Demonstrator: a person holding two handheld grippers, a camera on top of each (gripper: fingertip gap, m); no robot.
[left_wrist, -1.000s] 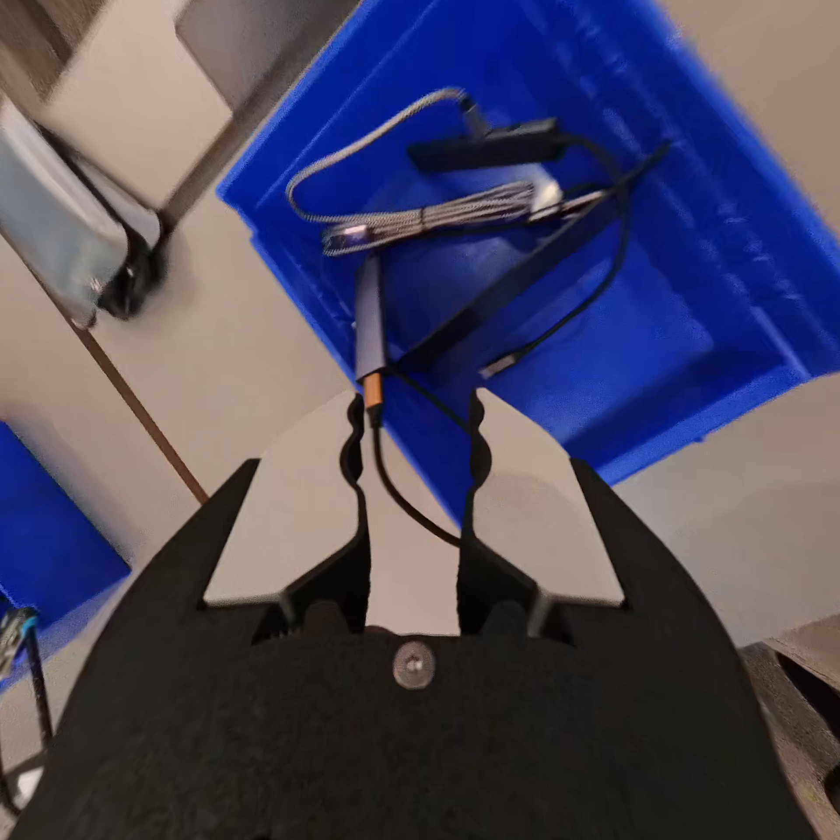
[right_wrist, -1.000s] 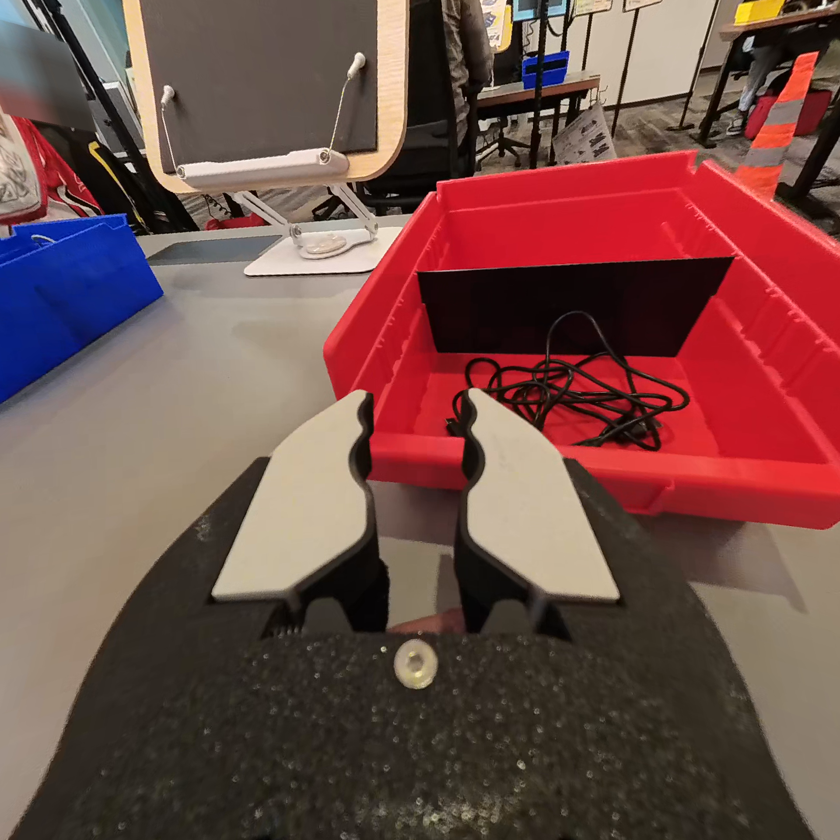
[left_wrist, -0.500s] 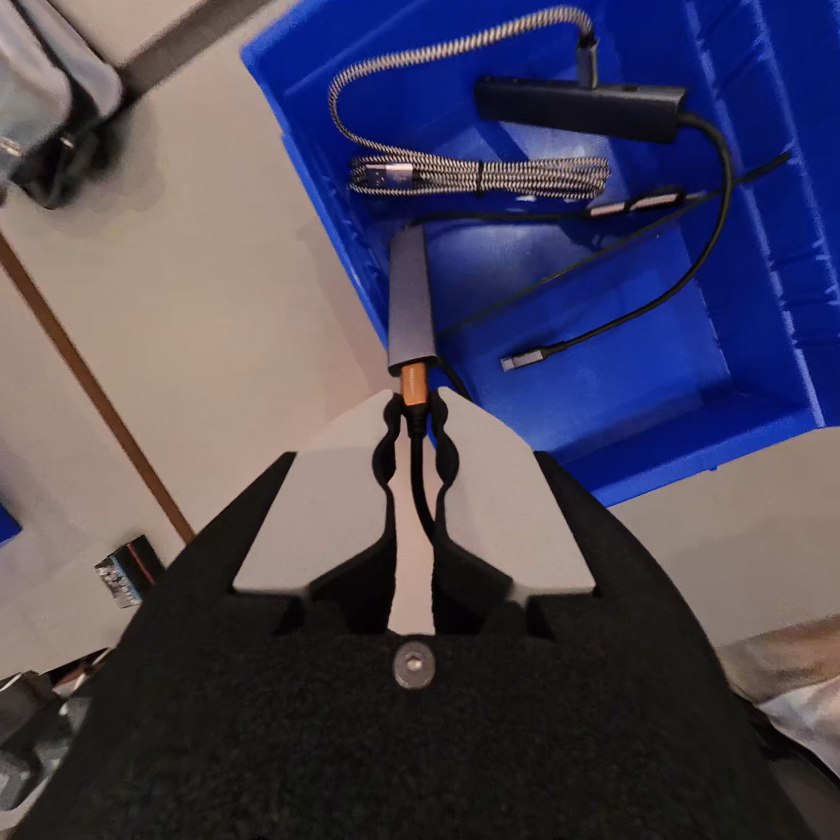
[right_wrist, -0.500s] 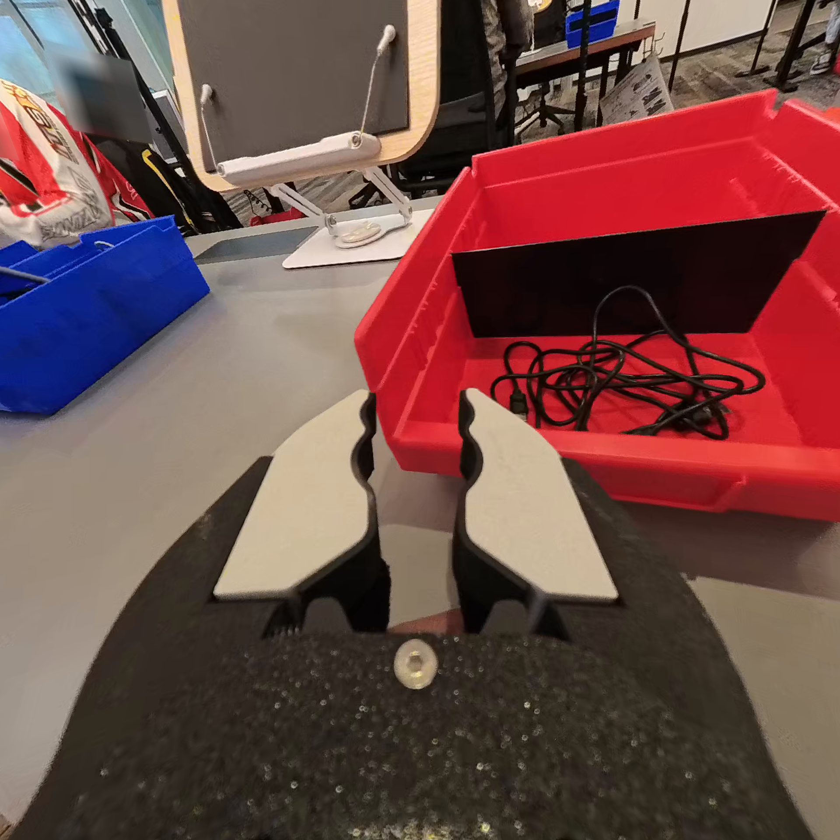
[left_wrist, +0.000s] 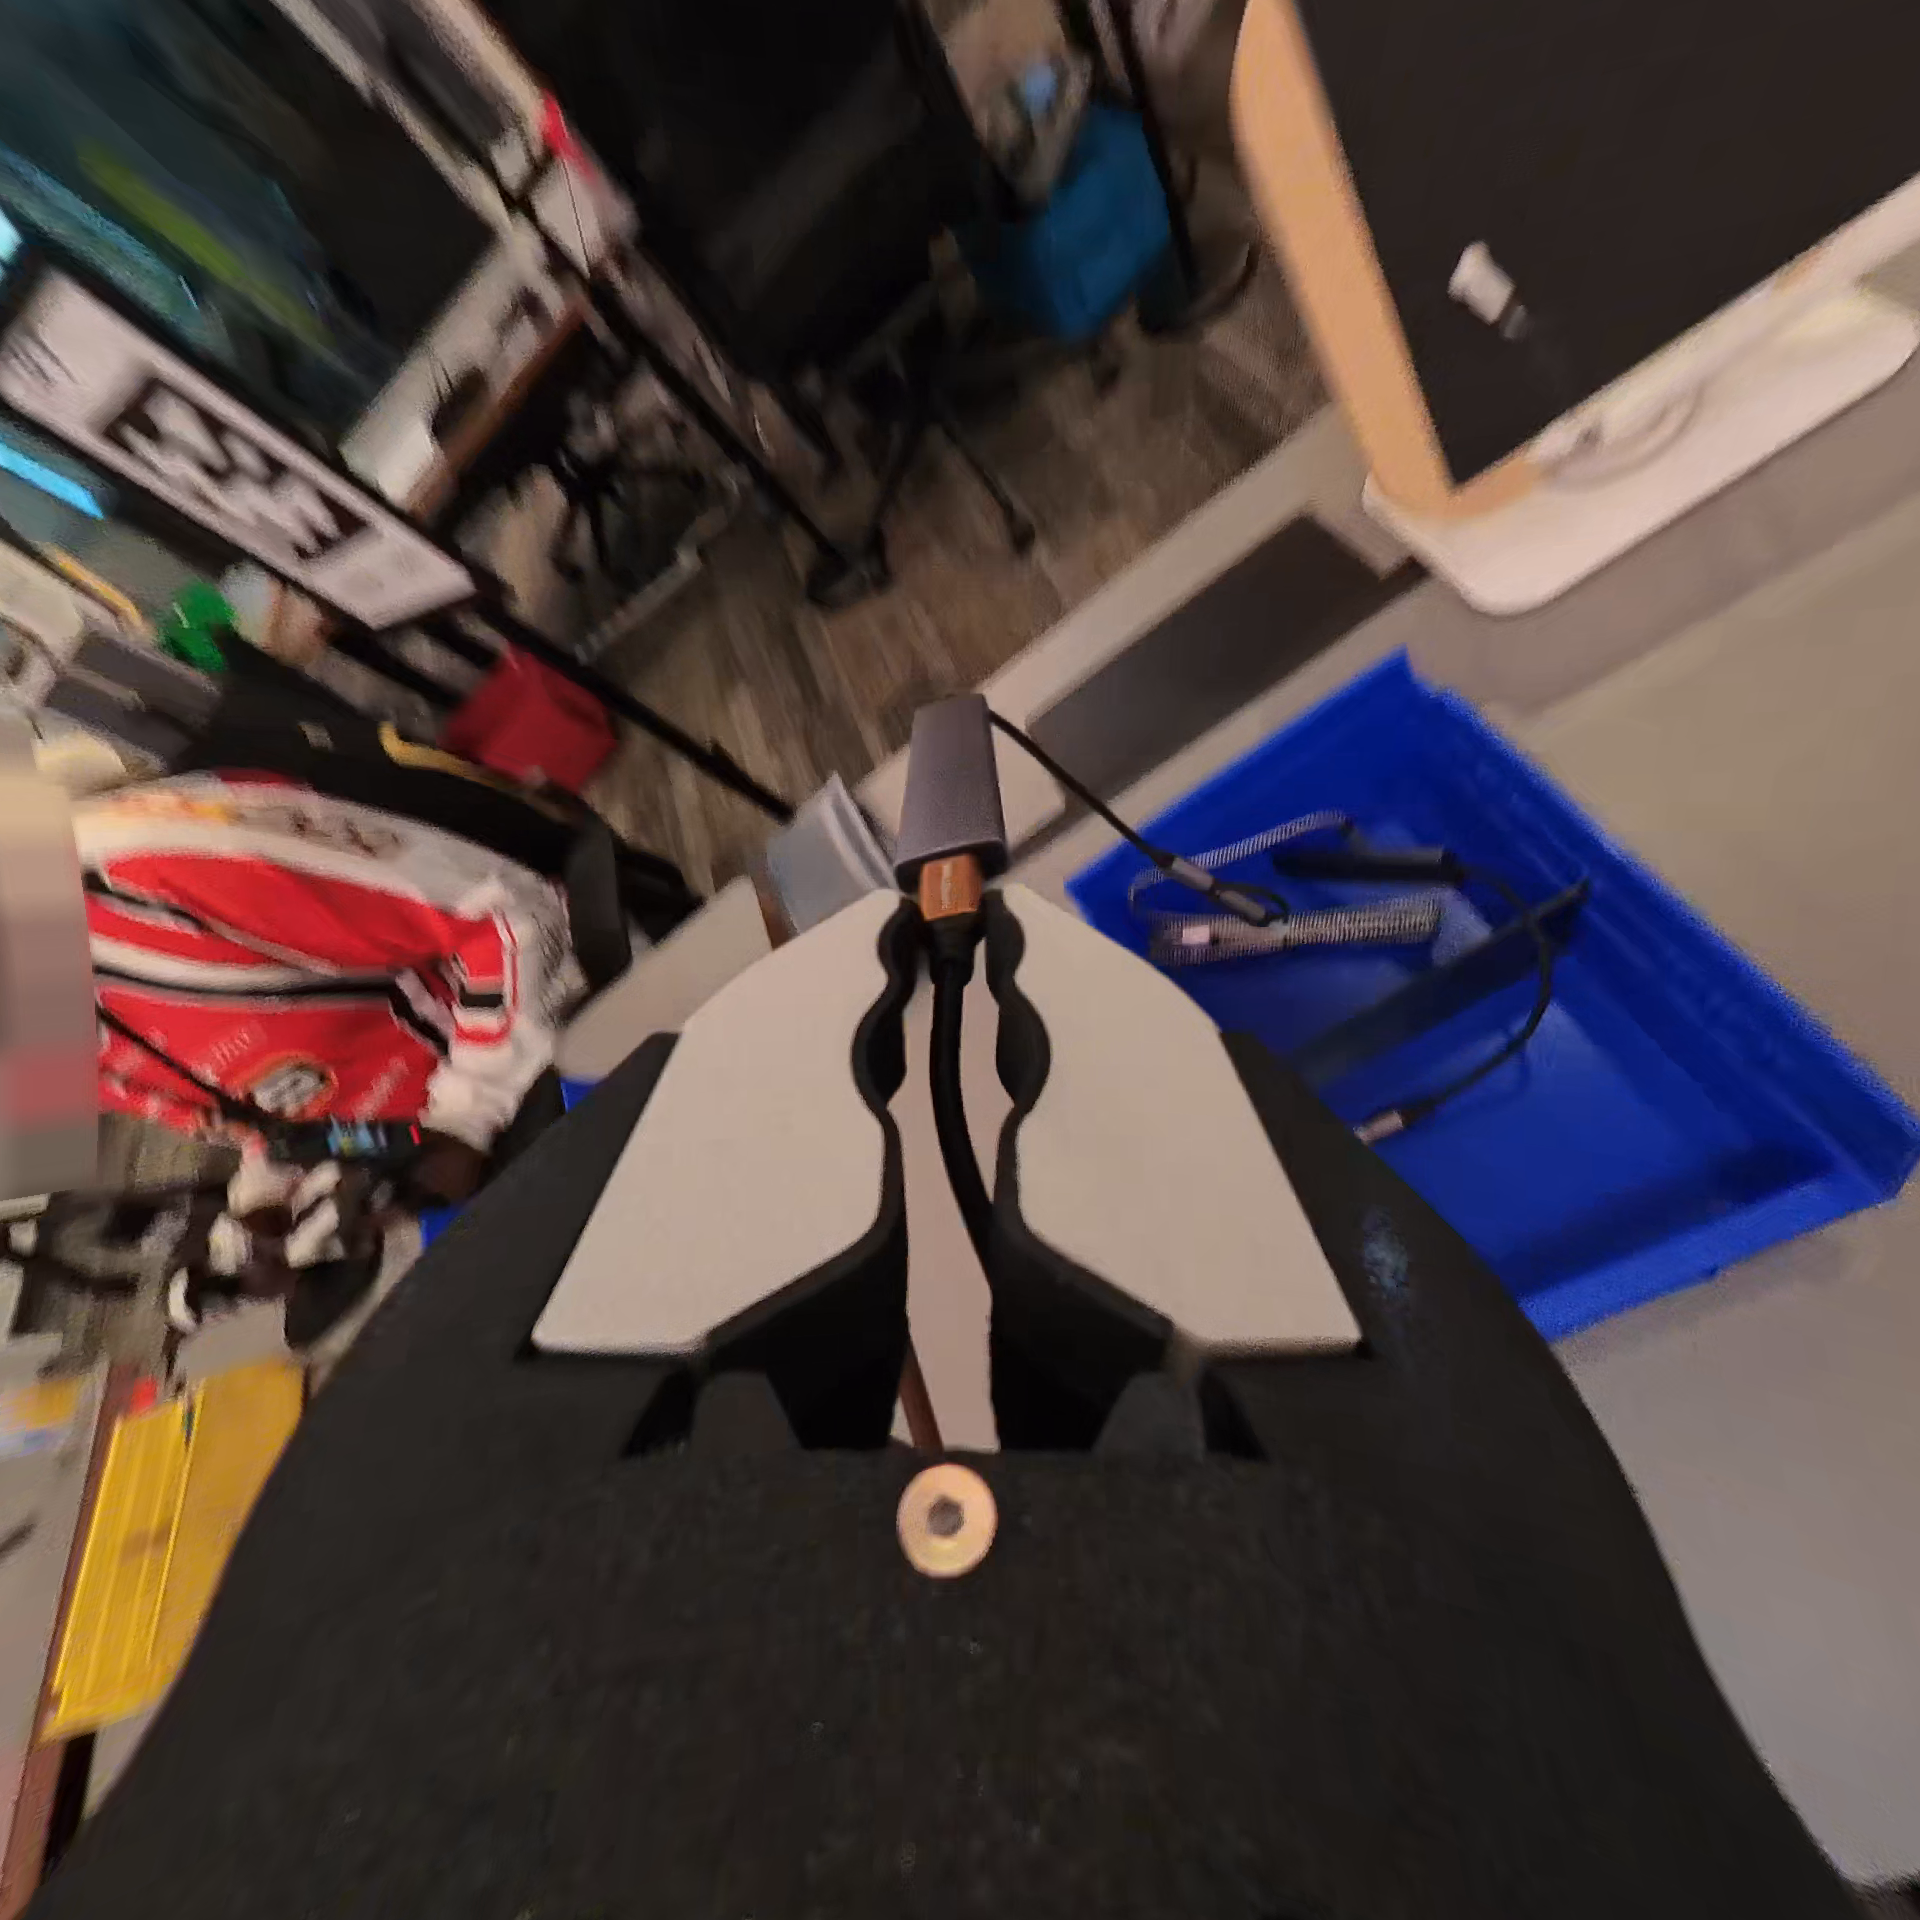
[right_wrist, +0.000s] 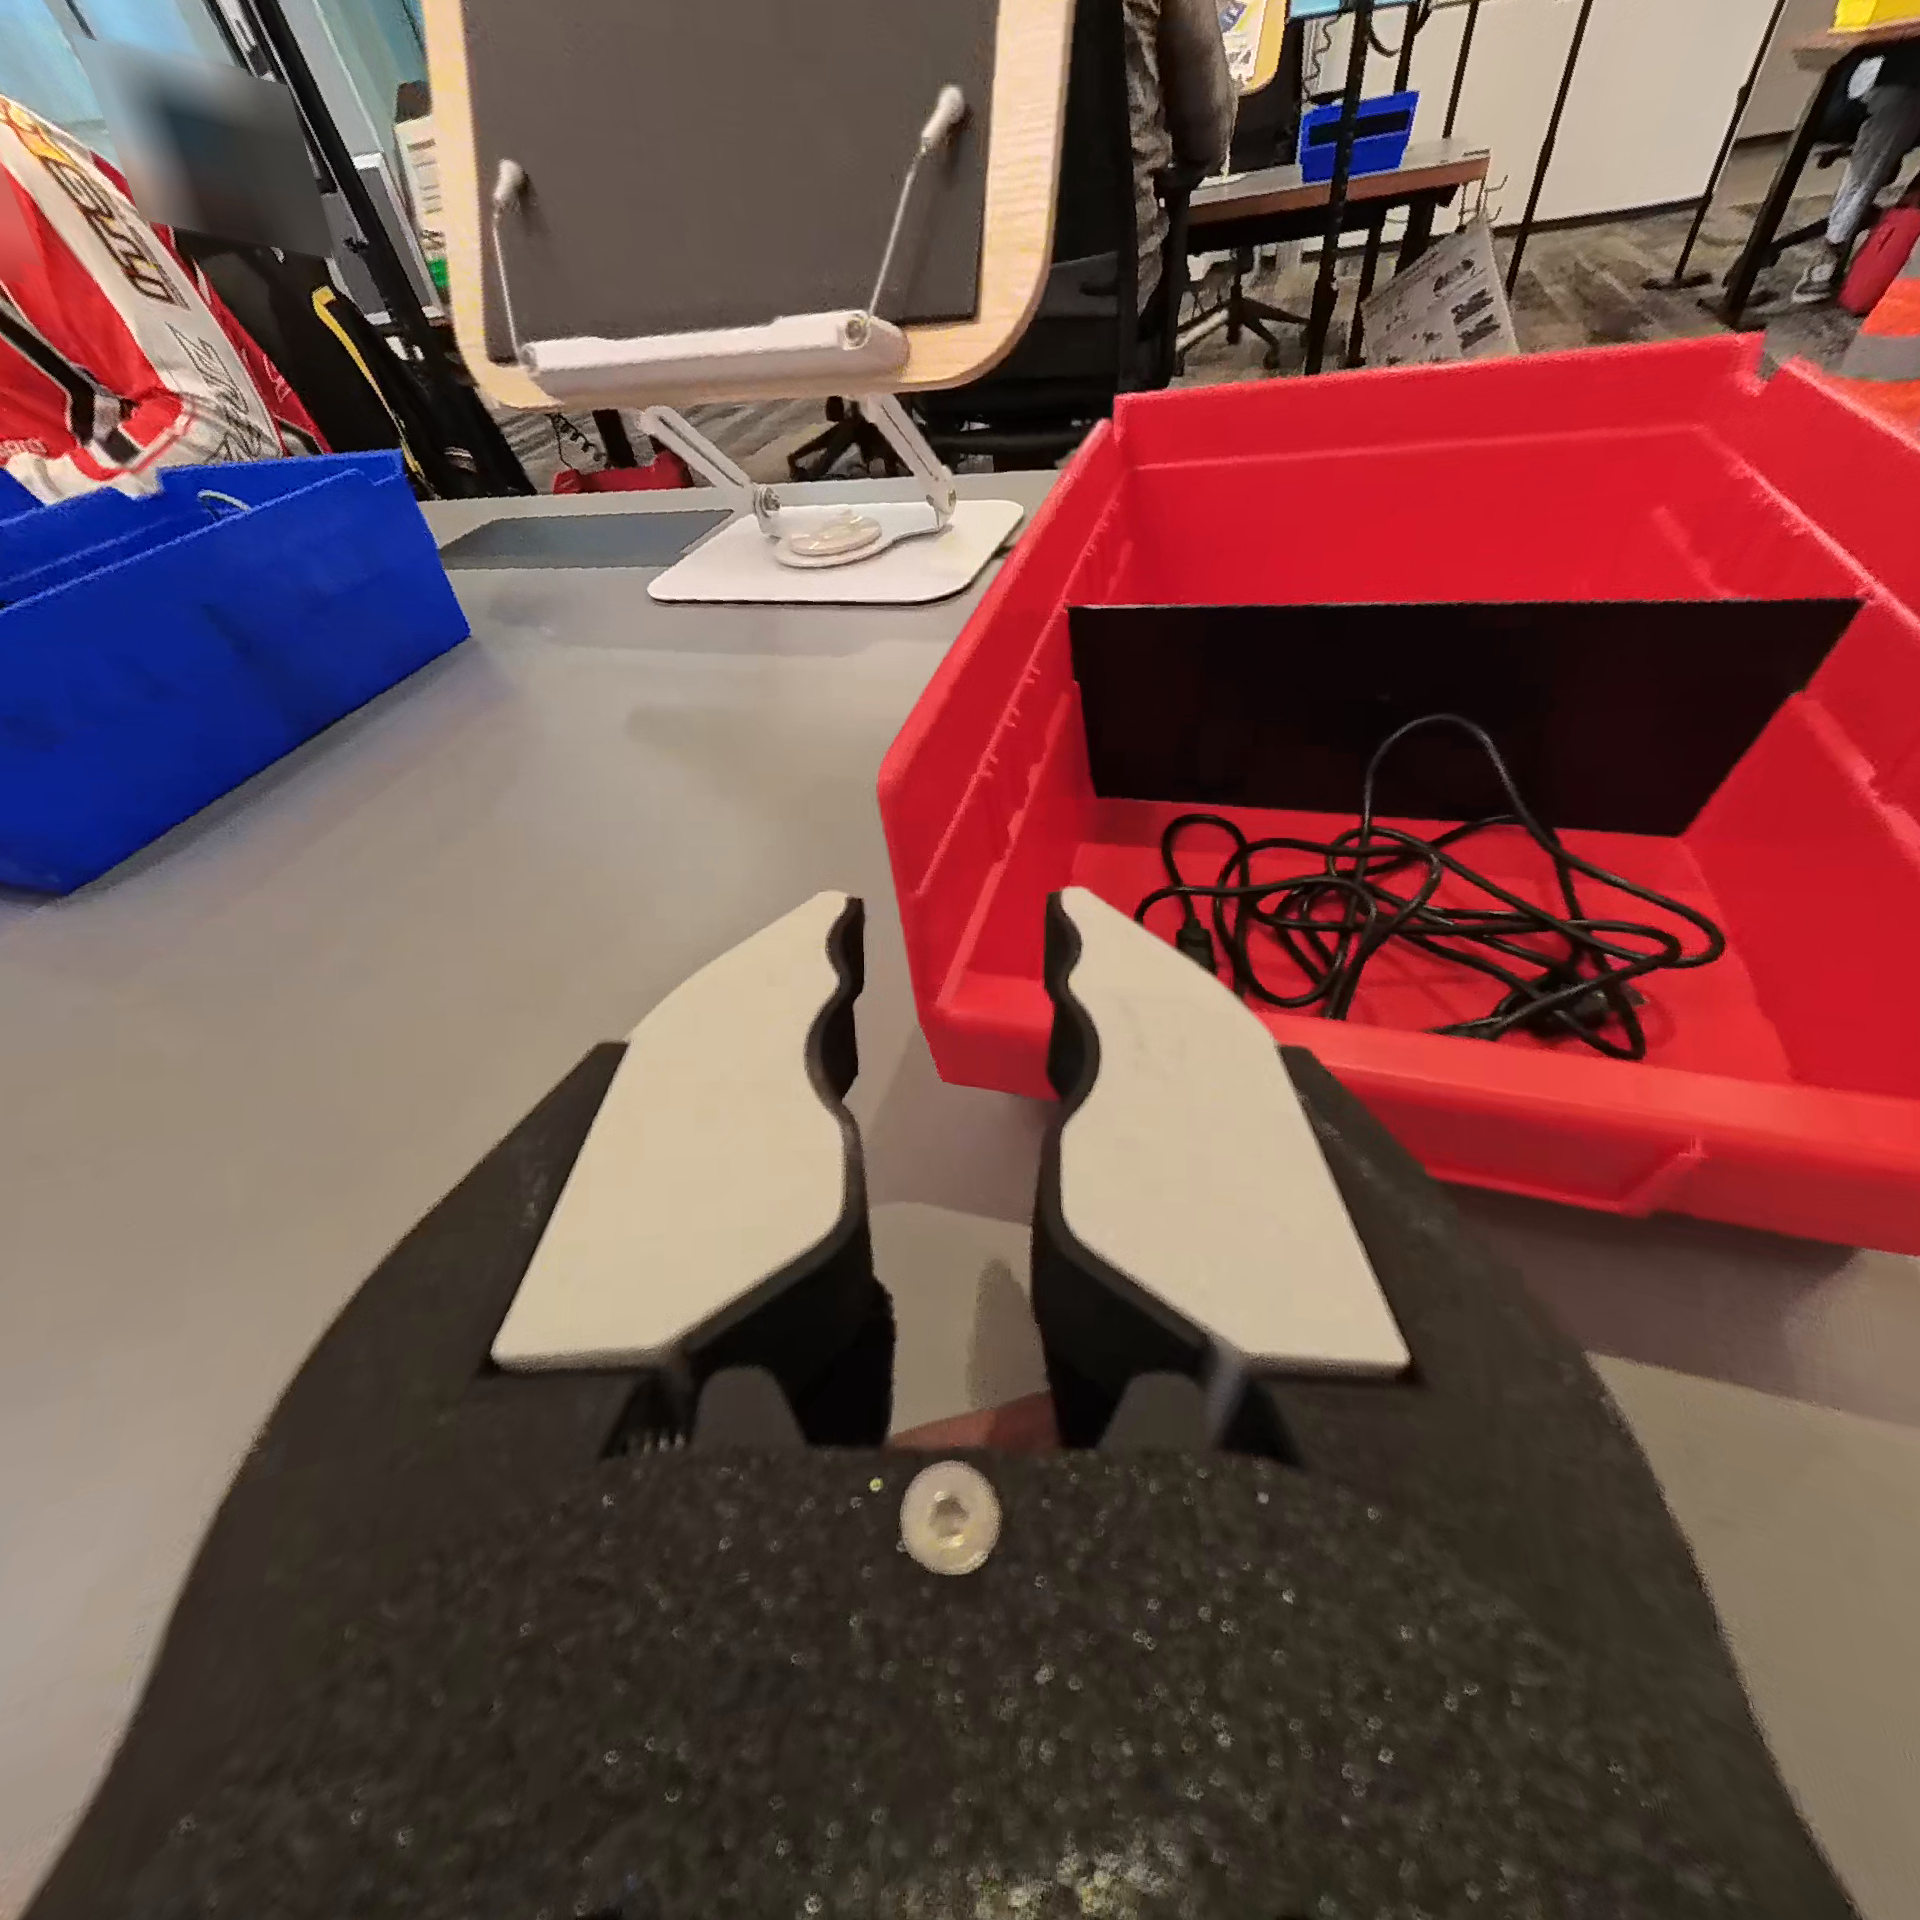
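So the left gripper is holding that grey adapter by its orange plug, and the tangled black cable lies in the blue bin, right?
Not quite. The right wrist view shows the tangled black cable in the red bin, not the blue one. The left gripper does hold the grey adapter by its orange plug.

The left gripper (left_wrist: 948, 914) is clamping the orange plug (left_wrist: 948, 891) of a slim grey adapter (left_wrist: 948, 798), which is sticking up past the fingertips above the bench, its black cable (left_wrist: 954, 1081) trailing back between the jaws. A thin black lead is running from the adapter's far end toward the blue bin (left_wrist: 1704, 1174) (a braided cable bundle (left_wrist: 1309, 925) is lying inside). The right gripper (right_wrist: 954, 935) is hovering with jaws apart, gripping nothing, just beside the red bin (right_wrist: 1351, 1132), where a tangled black cord (right_wrist: 1423, 914) is lying before a black divider (right_wrist: 1455, 707).
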